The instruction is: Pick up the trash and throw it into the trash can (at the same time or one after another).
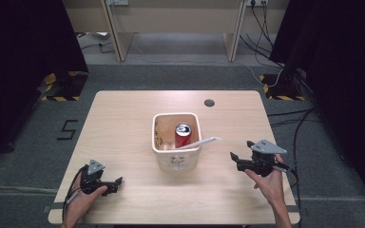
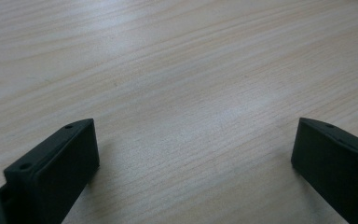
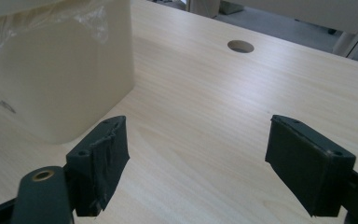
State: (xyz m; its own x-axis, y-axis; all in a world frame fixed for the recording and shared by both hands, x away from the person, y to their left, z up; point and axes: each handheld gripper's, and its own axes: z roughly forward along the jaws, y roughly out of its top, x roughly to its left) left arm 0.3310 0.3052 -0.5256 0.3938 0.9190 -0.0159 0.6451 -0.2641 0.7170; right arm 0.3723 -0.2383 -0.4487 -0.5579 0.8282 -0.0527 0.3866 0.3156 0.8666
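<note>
I sit at a pale wooden surface (image 1: 123, 123) with a gripper in each hand. A cream plastic bin (image 1: 177, 162) stands at the middle of the surface. Inside it a red soda can (image 1: 183, 135) stands upright, and a white strip (image 1: 200, 142), perhaps a straw or stick, leans out over the bin's right rim, its long axis running left to right and pointing toward my right side. My right gripper (image 1: 234, 156) hovers just right of the bin, jaws wide apart and holding nothing; in the right gripper view the bin's wall (image 3: 60, 79) rises ahead and to the left of the jaws. My left gripper (image 1: 119, 181) rests low near the front left corner, also spread open and empty. I judge the right gripper nearer to the bin.
</note>
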